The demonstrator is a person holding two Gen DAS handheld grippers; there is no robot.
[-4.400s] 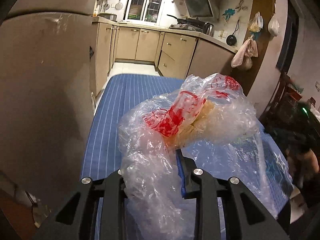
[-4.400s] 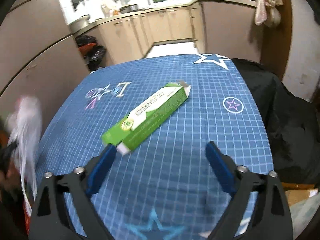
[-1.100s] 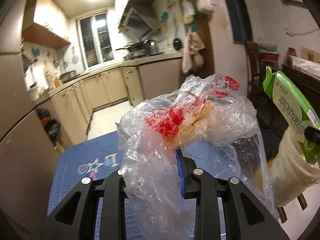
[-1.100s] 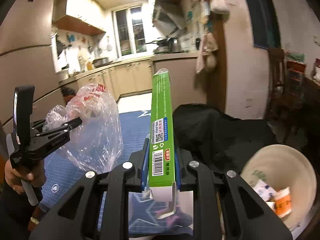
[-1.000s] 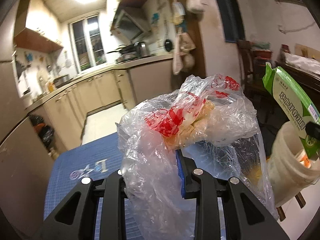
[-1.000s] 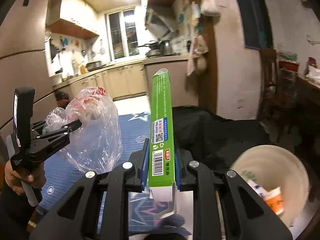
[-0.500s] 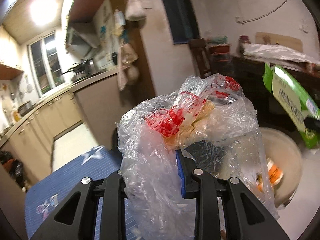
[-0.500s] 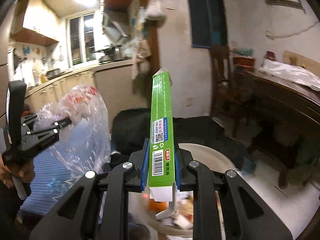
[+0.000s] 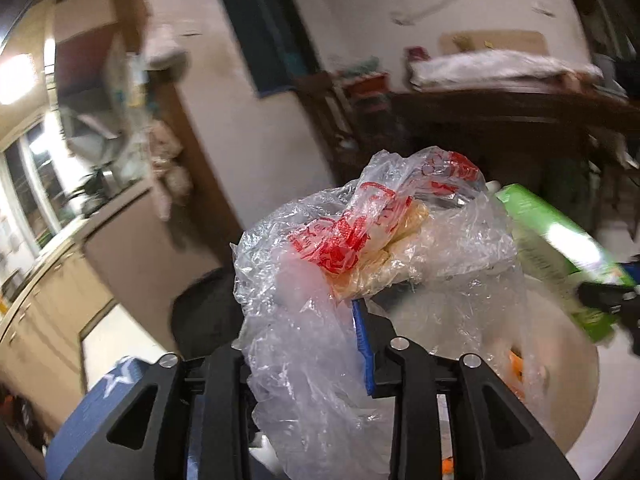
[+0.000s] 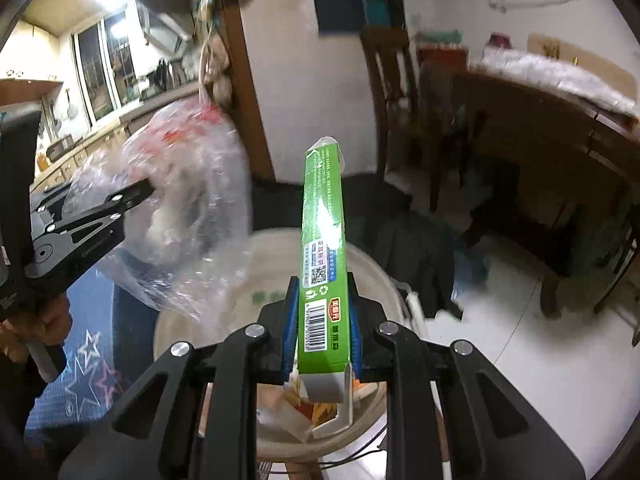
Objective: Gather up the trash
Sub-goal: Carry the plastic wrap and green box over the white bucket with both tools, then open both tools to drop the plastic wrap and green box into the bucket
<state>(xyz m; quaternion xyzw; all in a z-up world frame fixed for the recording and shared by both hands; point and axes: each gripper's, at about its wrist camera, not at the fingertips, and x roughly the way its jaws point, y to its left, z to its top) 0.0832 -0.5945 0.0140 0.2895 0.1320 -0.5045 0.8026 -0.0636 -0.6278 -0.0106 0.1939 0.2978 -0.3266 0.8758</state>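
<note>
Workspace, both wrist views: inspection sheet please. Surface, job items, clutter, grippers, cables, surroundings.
Surface: blue star-printed table mat at lower left; pale tiled floor on the right.
Job's things: crumpled clear plastic bag with red print; long green cardboard box, upright; round cream waste bin below both, scraps inside.
Clutter: black cloth heaped behind the bin.
Grippers: left gripper has the bag between its jaws, which have just been opening; right gripper is shut on the box.
Cables: thin dark cord under the bin's near rim.
Surroundings: dark wooden chair, wooden table, blurred kitchen counter.
</note>
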